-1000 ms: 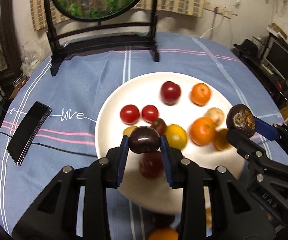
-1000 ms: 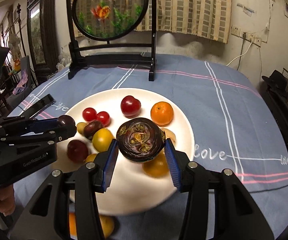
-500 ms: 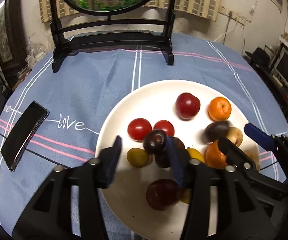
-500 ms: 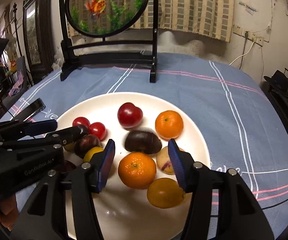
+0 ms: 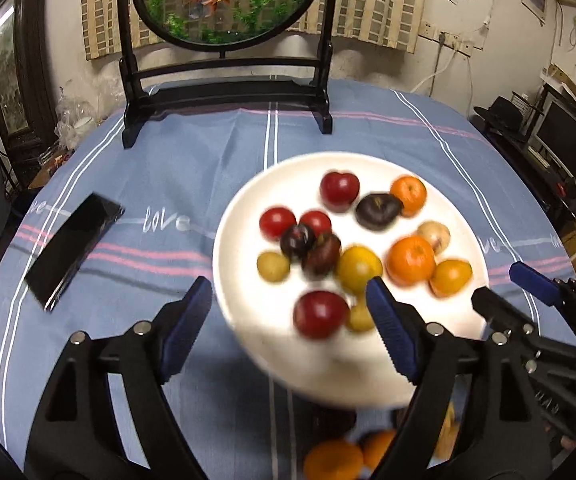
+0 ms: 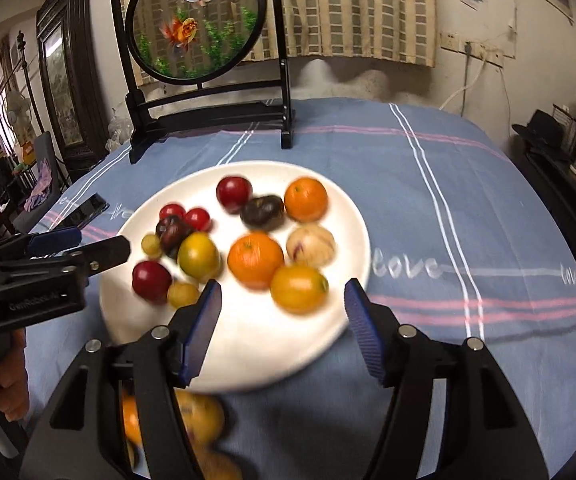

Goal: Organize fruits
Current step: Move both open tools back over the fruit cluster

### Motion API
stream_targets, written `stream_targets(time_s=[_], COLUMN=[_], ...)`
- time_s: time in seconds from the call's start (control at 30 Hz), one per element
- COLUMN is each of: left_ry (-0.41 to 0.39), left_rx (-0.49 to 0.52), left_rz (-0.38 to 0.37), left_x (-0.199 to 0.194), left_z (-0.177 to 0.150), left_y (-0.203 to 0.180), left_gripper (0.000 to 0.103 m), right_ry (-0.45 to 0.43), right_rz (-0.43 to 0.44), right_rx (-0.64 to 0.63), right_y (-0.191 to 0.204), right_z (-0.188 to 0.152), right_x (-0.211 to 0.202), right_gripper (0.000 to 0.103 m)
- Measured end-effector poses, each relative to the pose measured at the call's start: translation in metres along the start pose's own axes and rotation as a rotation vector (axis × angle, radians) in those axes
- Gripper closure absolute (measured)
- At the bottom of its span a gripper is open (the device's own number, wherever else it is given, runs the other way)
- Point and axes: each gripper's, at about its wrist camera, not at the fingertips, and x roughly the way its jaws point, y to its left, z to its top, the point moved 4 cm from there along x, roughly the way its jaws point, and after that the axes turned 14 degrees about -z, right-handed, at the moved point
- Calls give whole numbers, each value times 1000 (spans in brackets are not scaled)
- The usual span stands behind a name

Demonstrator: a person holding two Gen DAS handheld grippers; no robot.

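Both grippers, left gripper [image 5: 288, 312] and right gripper [image 6: 284, 312], hover open-jawed, tilted down over plate [image 5: 248, 320].

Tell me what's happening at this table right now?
A person with a handheld gripper in each hand is sorting fruit onto a round white plate on a blue striped tablecloth. The left gripper and right gripper hold nothing; their jaws have just been opening. Oranges, red plums and dark fruits lie on the plate. A few blurred fruits wait on the cloth at the near edge.
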Motion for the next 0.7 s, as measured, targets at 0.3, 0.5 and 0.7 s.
stream_targets(time_s=[0.3,0.5,0.7], left_ry=[-14,23,70], left_rx=[70,93,81], left_rz=[25,-6,-34], left_x=[-42,-54,-53], left_z=[-61,-98,-123], left_y=[-15,-25,-29], left_gripper=[14,14,14], right_ry=[3,28,60], right_rz=[-6,7,23], right_rx=[52,78,76], right_y=[-14,-15,-12], right_z=[-57,-92,-113], right_x=[-44,-63,-69], right_gripper=[39,39,39])
